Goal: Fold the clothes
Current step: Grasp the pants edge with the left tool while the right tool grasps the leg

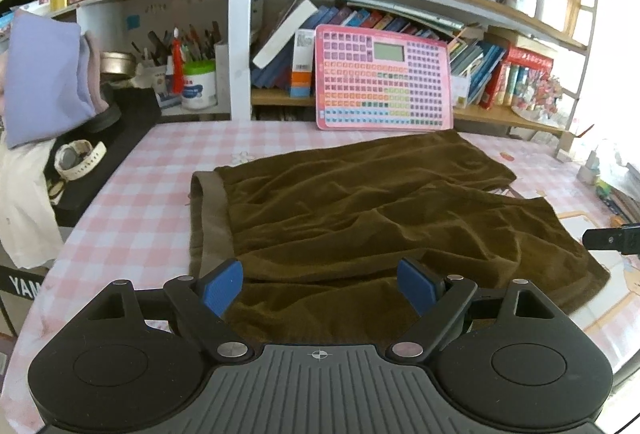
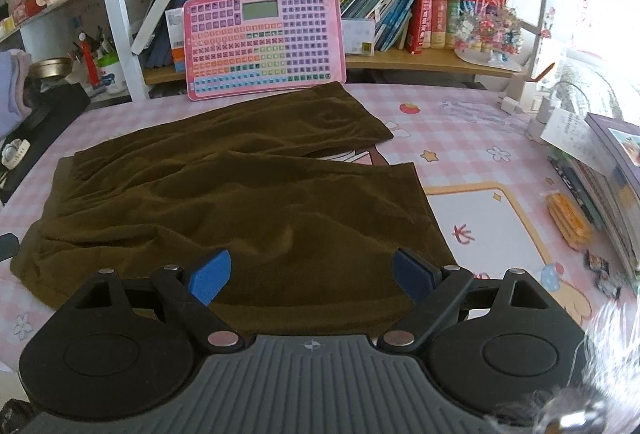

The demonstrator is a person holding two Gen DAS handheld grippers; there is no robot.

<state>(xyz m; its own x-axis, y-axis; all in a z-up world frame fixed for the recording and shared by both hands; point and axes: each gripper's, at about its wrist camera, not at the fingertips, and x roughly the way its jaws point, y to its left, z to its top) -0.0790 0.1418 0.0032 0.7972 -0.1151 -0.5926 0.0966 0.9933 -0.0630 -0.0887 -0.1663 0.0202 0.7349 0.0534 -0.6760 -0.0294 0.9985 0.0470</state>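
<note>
Dark brown shorts (image 1: 360,210) lie spread flat on the pink checked tablecloth (image 1: 132,194), waistband to the left, two legs pointing right. My left gripper (image 1: 320,288) hovers open over the near waistband side, blue pads (image 1: 222,286) wide apart with nothing between them. In the right wrist view the same shorts (image 2: 224,202) fill the middle. My right gripper (image 2: 314,276) stands open above the near leg's hem, its blue pads (image 2: 210,276) holding nothing. The tip of the right gripper (image 1: 612,240) shows at the right edge of the left wrist view.
A pink keyboard toy (image 1: 384,82) leans against the bookshelf behind the shorts. A black box with a white watch (image 1: 78,158) sits at the left, under folded lilac cloth (image 1: 44,74). Books (image 2: 612,174) and an orange packet (image 2: 568,218) lie at the table's right.
</note>
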